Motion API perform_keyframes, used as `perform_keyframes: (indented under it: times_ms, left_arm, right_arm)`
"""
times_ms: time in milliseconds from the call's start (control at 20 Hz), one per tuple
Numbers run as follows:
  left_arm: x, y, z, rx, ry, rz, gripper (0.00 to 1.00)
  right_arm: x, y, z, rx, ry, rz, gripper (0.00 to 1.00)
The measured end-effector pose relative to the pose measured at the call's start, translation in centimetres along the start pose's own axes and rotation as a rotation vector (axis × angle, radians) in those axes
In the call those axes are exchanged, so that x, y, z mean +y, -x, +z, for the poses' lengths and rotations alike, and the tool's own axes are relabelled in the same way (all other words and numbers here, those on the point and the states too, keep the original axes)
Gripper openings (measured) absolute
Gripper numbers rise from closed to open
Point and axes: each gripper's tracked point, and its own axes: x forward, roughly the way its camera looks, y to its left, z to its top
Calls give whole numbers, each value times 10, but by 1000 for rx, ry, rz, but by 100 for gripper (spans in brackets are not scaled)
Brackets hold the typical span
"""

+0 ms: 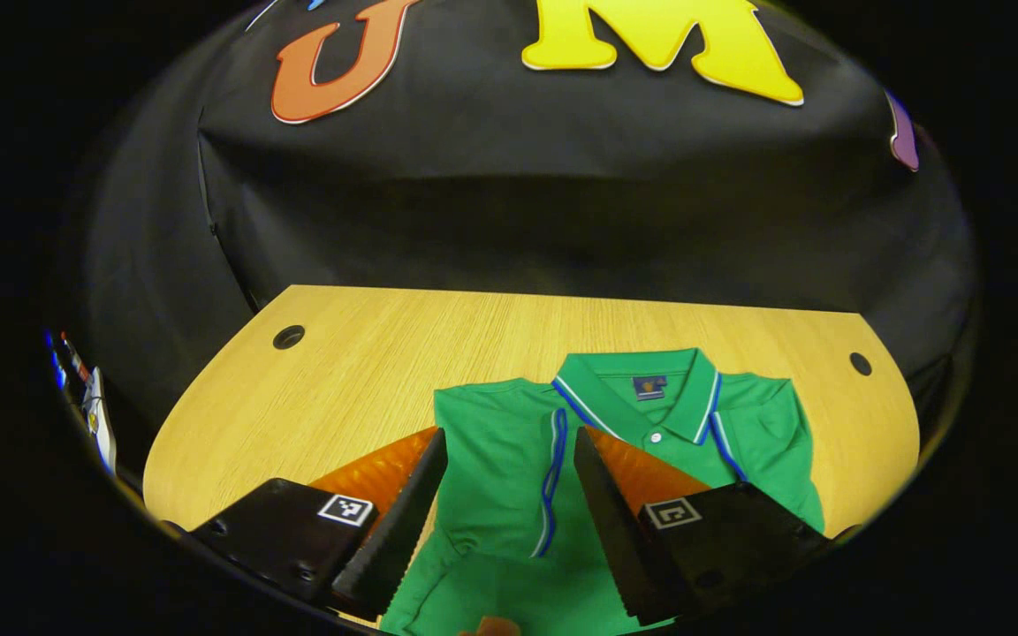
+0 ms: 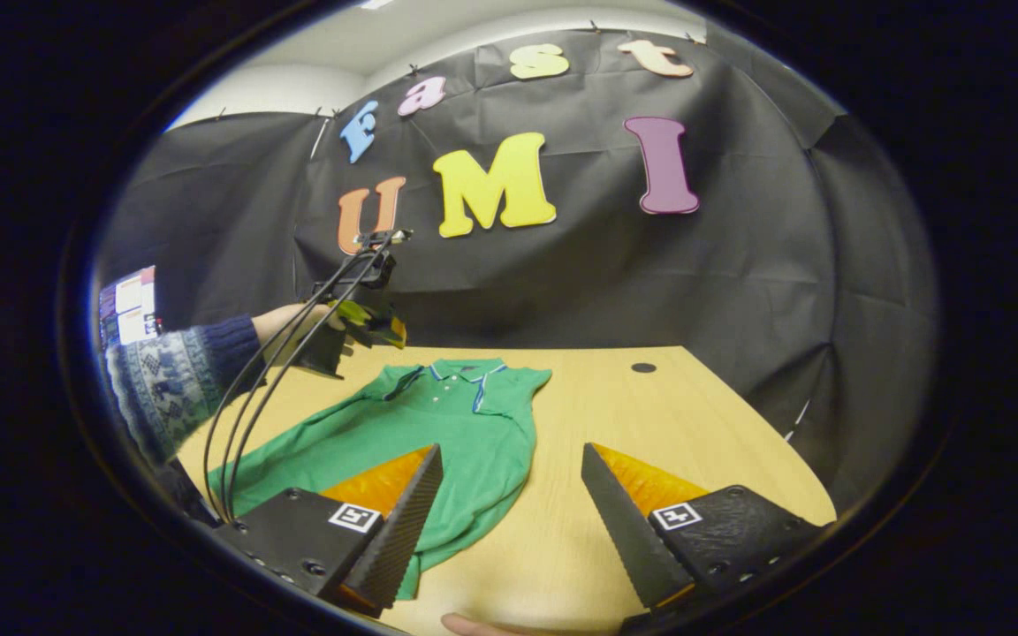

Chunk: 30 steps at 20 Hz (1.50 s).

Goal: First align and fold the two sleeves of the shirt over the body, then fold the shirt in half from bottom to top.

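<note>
A green polo shirt [image 1: 509, 442] with blue-and-white trim lies flat on the wooden table [image 1: 359, 362], collar toward the booth wall. Both sleeves lie folded in over the body. My left gripper [image 1: 509, 446] hovers open above the shirt's left half, nothing between its fingers. In the right gripper view the shirt [image 2: 465, 424] lies left of centre, and my right gripper [image 2: 509, 464] stands open over its right edge and the bare table [image 2: 668, 415]. The left gripper [image 2: 359, 309], held by a hand in a patterned sleeve [image 2: 173, 380], hangs above the shirt's far left side.
Two round cable holes [image 1: 288, 336] [image 1: 860, 363] sit in the table's far corners. Black cables [image 2: 270, 389] trail from the left gripper down toward the near left. The table's right edge [image 2: 765, 424] runs close to the booth wall.
</note>
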Motion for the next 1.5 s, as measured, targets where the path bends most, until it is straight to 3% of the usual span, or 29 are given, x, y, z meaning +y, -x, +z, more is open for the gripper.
perform_keyframes:
  times_ms: [300,550,700,850,900,950,1050,1250,1500]
  left_arm:
    - [20,65,18,-94,-1,6,100]
    - [49,143,3,-156,40,-8,100]
    - [68,190,-6,-255,22,4,100]
    - [81,229,-33,-297,58,-14,100]
    - [86,240,-42,-302,67,-21,100]
    - [93,249,-55,-308,70,-15,100]
    - [111,265,-75,-331,82,15,100]
    - [120,284,-123,-377,105,-7,100]
    - [117,283,-196,-335,15,10,100]
  right_arm:
    - [7,21,10,-29,-5,-14,96]
    - [25,35,4,-13,4,-24,95]
    - [38,45,5,-15,17,-23,96]
    - [48,55,8,-26,57,-36,96]
    - [51,57,9,-30,69,-41,91]
    - [54,59,9,-35,75,-45,95]
    - [59,63,6,-32,87,-51,95]
    - [73,65,-13,0,98,-31,95]
    - [78,54,-42,36,107,-40,95]
